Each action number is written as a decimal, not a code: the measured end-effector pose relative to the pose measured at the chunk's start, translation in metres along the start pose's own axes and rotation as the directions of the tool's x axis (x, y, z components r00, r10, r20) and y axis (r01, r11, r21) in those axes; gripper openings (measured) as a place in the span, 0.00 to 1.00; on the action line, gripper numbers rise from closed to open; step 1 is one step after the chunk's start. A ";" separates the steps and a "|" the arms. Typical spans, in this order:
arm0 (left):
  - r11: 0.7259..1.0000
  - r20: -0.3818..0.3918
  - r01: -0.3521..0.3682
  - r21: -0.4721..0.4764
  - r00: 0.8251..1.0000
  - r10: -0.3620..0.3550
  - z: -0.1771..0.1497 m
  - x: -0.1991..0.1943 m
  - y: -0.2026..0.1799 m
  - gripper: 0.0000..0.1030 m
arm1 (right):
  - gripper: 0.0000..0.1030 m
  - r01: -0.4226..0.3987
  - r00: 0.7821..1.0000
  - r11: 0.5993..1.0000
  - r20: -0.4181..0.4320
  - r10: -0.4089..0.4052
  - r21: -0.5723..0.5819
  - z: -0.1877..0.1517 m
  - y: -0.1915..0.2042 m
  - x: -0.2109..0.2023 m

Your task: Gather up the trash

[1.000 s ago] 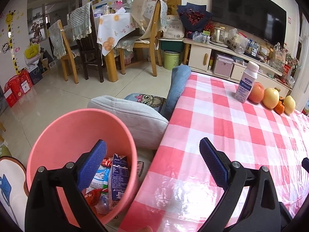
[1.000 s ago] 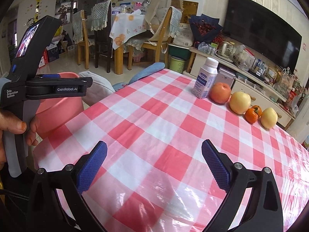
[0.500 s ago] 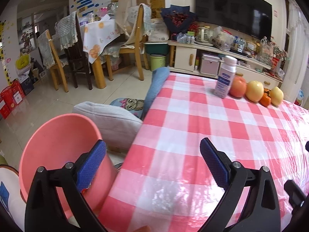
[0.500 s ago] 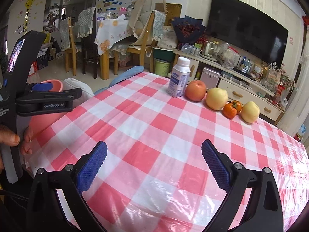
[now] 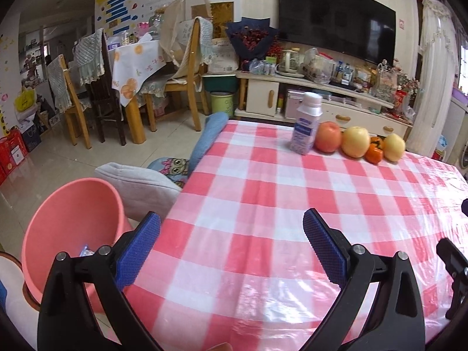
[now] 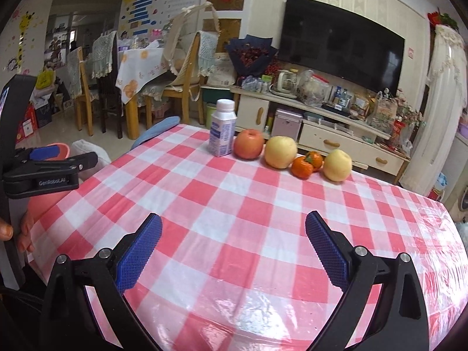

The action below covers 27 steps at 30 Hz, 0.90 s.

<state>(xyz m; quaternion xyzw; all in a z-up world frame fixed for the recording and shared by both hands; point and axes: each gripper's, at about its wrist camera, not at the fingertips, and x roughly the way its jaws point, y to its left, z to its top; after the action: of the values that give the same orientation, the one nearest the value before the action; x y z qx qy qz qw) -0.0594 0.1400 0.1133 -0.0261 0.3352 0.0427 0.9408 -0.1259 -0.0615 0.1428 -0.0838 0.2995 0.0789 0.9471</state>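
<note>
While both hand-held grippers stand wide open with nothing between their pads, we judge the step in hand to be picking the next piece of trash, and the only likely one we see is the bottle [image 6: 222, 130], upright far ahead of the right hand-held gripper [image 6: 234, 247] and a little to its left, at the far edge of the surface [image 6: 248, 228]. To do it well, we would bring the right one straight ahead, keep the jaws spread until the pads flank the bottle's body, and close low on it so it does not tip; the red apple [image 6: 248, 143] sits just beside it on the right, so we would come in from the left or front. The bin [image 5: 73, 228] stands off the surface's edge, to the left of the left hand-held gripper [image 5: 231, 250], with a scrap visible inside. Counted: one bottle, one red apple, two yellow apples [image 6: 281, 151], two small orange fruits [image 6: 302, 167], one bin, two hand-held grippers.
</note>
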 end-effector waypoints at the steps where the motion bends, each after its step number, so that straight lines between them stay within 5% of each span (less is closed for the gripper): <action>1: 1.000 0.001 0.010 0.002 1.000 -0.010 0.000 -0.002 -0.004 0.96 | 0.94 0.007 1.000 1.000 0.006 -0.007 0.007 -0.001 -0.004 -0.002; 27: 0.987 0.052 0.152 0.051 0.987 -0.155 -0.003 -0.084 -0.083 0.96 | 0.94 0.078 0.977 0.980 0.180 -0.111 0.181 -0.017 -0.076 -0.076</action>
<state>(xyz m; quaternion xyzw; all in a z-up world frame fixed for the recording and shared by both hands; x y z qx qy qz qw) -0.1175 0.0522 0.1659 -0.0284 0.3068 -0.0371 0.9506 -0.1813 -0.1462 0.1815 -0.0077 0.2097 0.0148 0.9776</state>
